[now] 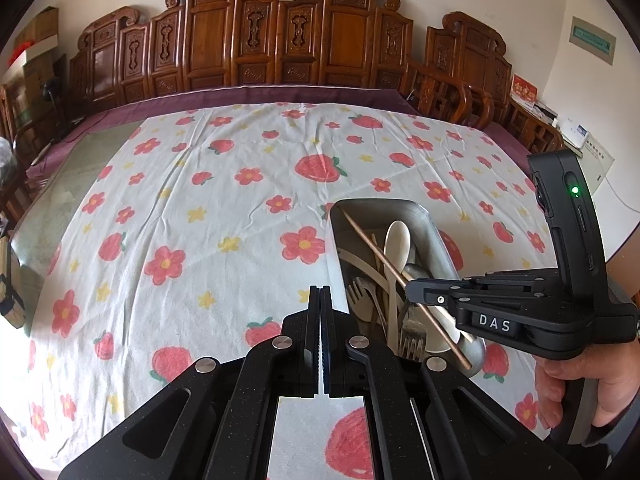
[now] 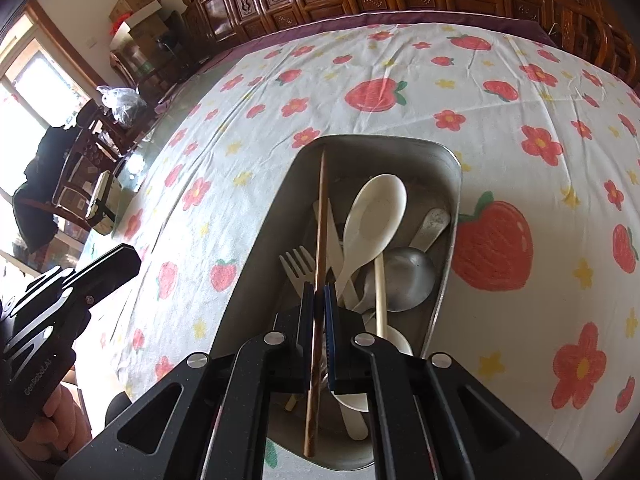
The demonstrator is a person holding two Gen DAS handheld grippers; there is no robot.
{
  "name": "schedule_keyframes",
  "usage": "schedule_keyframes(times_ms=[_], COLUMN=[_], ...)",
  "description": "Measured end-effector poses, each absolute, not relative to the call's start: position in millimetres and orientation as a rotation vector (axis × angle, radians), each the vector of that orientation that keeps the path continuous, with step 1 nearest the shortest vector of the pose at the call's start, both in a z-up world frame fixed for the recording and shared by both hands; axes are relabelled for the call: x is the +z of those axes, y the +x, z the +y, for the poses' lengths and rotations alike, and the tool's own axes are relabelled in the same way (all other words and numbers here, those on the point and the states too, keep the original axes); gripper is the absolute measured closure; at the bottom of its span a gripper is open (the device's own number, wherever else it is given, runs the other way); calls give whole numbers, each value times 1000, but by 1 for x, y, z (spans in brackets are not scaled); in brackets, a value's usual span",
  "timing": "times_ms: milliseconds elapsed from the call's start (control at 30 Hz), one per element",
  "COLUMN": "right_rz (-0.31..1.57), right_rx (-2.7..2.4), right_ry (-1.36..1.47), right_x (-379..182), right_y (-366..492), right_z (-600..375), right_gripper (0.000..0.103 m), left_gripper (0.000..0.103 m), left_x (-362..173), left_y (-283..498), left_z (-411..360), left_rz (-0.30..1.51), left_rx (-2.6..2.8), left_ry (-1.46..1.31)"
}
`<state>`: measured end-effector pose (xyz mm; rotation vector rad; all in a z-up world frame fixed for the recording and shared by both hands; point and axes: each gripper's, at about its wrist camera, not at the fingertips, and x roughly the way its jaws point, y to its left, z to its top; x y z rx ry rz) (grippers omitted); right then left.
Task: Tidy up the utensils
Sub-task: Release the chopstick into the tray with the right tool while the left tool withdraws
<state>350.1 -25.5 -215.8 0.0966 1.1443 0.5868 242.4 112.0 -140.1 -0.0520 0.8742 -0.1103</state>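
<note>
Gripping a thin copper-brown chopstick [image 2: 319,240] over the grey metal tray [image 2: 448,248], my right tool [image 2: 319,292] clamped it; my left tool [image 1: 320,300] hung fully closed, empty.

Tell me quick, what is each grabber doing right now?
Left gripper: jaws shut, holding nothing, above the tablecloth.
Right gripper: jaws shut on the brown chopstick, over the metal tray.

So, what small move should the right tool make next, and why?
Probably lift straight up. The right tool is closed on the copper chopstick, which lies along the metal tray over the forks and spoons. Raising it first should clear the tray rim. The left tool is shut and empty over the cloth.
</note>
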Motion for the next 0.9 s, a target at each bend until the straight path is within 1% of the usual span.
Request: schedule_keyframes(times_ms=[200, 333, 500, 800, 900], right_rz=[1099, 1031, 1013, 945, 918], right_rx=[624, 645, 657, 618, 593], right_ry=[85, 48, 9, -24, -32], right_x=[-208, -200, -195, -179, -170], right_y=[346, 344, 342, 316, 304], right_z=[-22, -20, -19, -42, -57], right_gripper=[95, 95, 95, 95, 95], left_gripper=[103, 103, 103, 103, 99], left_x=[-137, -138, -137, -128, -125], left_y=[241, 241, 238, 230, 224], left_z=[108, 109, 106, 94, 89], left_rz=[873, 873, 873, 851, 839], left_rx=[-110, -111, -115, -109, -95], left_ry=[-43, -43, -40, -29, -27])
